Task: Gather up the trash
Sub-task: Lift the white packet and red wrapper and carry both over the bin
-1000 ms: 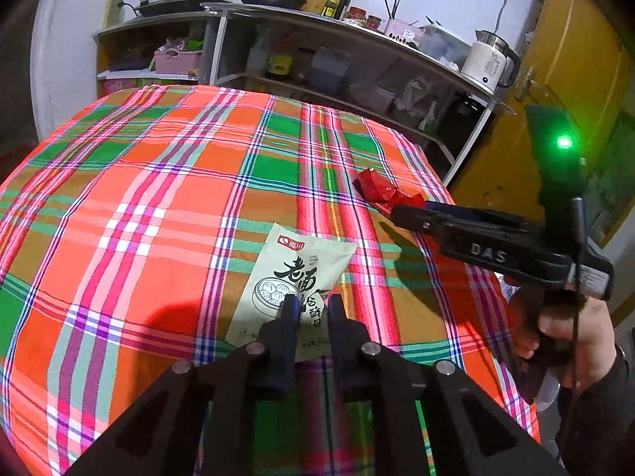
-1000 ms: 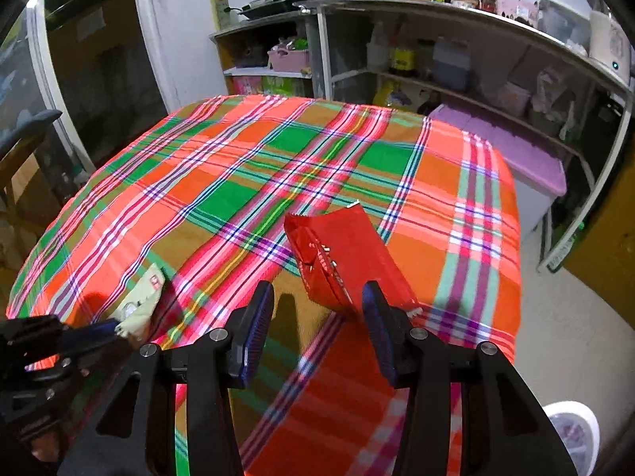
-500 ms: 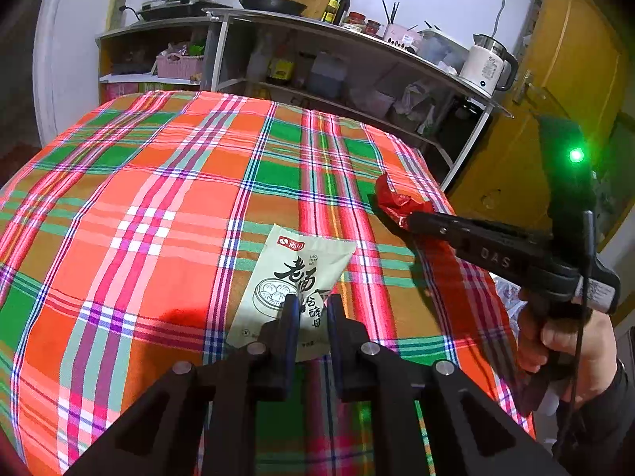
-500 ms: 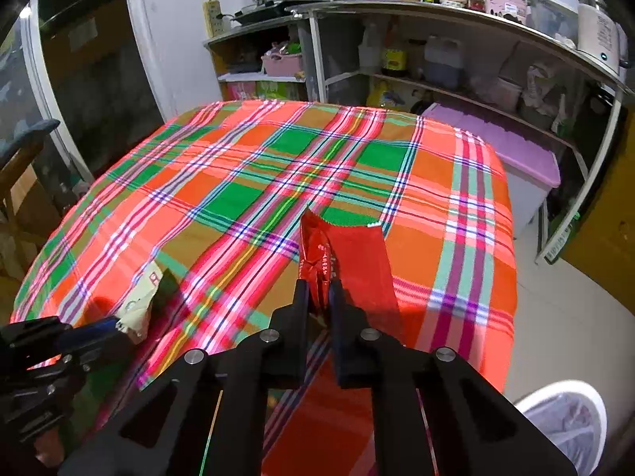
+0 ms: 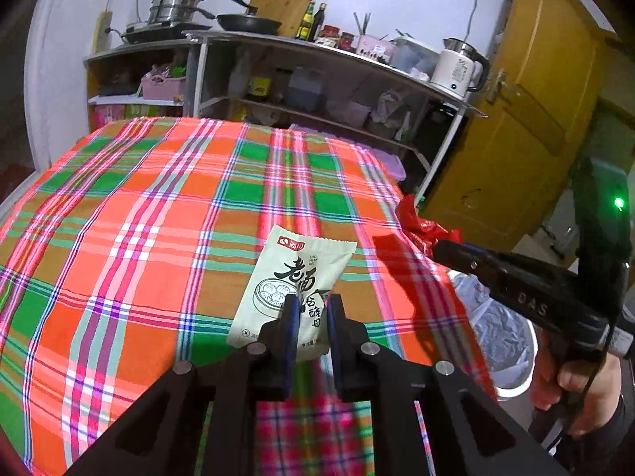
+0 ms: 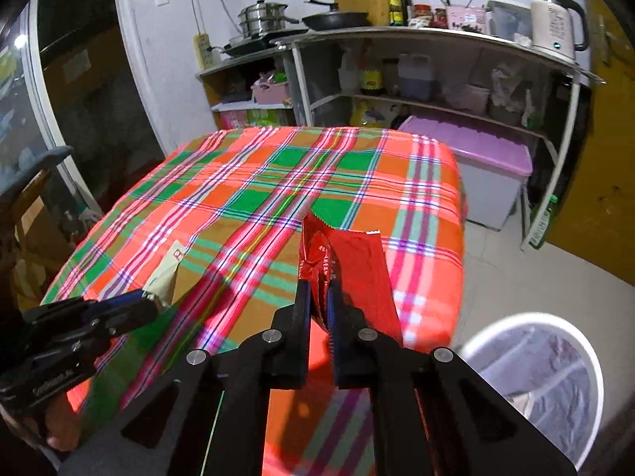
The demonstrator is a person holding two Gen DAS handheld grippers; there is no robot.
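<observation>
My left gripper (image 5: 311, 307) is shut on the near end of a pale green snack packet (image 5: 295, 277) with black characters, held up off the plaid tablecloth (image 5: 158, 214). My right gripper (image 6: 319, 297) is shut on a red foil wrapper (image 6: 349, 265) and holds it above the table's right edge. The red wrapper (image 5: 426, 226) and the right gripper also show in the left wrist view (image 5: 448, 248). The left gripper (image 6: 149, 301) with the packet (image 6: 164, 275) shows at the left of the right wrist view.
A white bin (image 6: 535, 380) with a clear liner stands on the floor right of the table; it also shows in the left wrist view (image 5: 500, 329). Metal shelves (image 5: 317, 79) with pots, bottles and a kettle (image 5: 456, 67) stand behind. A yellow door (image 5: 516, 119) is at the right.
My right gripper shut on the red wrapper and lifted it rightward off the table, toward the bin. My left gripper, shut on the packet, raised it a little.
</observation>
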